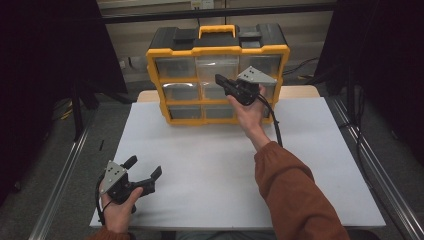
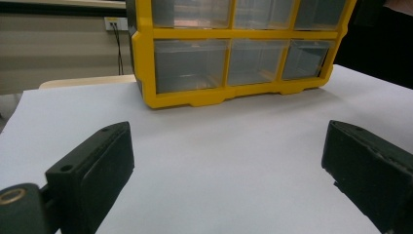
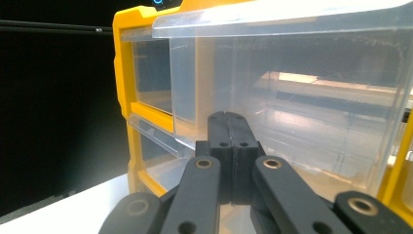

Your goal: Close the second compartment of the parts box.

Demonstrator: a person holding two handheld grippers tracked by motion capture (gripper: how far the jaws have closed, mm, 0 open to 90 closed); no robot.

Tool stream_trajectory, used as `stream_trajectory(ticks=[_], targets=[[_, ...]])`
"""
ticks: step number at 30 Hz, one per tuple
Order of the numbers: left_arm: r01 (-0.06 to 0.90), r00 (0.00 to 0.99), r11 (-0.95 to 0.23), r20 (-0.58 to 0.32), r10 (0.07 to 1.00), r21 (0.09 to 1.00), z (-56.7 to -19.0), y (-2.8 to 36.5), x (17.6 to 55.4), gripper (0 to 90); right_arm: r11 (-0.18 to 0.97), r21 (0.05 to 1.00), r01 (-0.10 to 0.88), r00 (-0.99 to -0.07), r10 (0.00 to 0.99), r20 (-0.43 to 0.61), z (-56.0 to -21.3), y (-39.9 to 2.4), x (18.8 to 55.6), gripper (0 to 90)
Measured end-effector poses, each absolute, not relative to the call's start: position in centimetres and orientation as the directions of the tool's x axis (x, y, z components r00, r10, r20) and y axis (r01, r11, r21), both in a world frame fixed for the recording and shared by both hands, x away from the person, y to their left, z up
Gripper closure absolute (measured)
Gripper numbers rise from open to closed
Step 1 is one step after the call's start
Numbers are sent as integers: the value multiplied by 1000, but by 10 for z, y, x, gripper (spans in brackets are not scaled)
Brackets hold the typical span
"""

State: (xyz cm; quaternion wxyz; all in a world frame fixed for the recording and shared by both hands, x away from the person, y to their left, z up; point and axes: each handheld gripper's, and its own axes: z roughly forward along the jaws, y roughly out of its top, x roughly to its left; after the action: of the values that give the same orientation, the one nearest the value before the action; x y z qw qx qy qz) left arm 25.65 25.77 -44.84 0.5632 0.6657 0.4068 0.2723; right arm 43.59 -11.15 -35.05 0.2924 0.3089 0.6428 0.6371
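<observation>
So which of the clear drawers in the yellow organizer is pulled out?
The top middle drawer: it juts forward of its neighbours, by the shut right hand-held gripper.

Yellow-framed organizer (image 1: 220, 50) with clear drawers, standing upright at the table's far edge; top-middle clear drawer (image 3: 302, 92) sticking out a bit from the frame.

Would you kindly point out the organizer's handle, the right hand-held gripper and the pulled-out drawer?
handle (image 1: 217, 31), high view, top bar.
right hand-held gripper (image 1: 220, 79), high view, shut jaw tips.
drawer (image 3: 311, 112), right gripper view, clear front wall.
</observation>
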Motion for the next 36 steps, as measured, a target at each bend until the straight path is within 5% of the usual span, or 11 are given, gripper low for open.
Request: stream_trajectory(ticks=[36], targets=[[232,515,-30,-97,852,972,-448,259,256,53,47,999,13,-602,798,-29,-348,-108,451,900]])
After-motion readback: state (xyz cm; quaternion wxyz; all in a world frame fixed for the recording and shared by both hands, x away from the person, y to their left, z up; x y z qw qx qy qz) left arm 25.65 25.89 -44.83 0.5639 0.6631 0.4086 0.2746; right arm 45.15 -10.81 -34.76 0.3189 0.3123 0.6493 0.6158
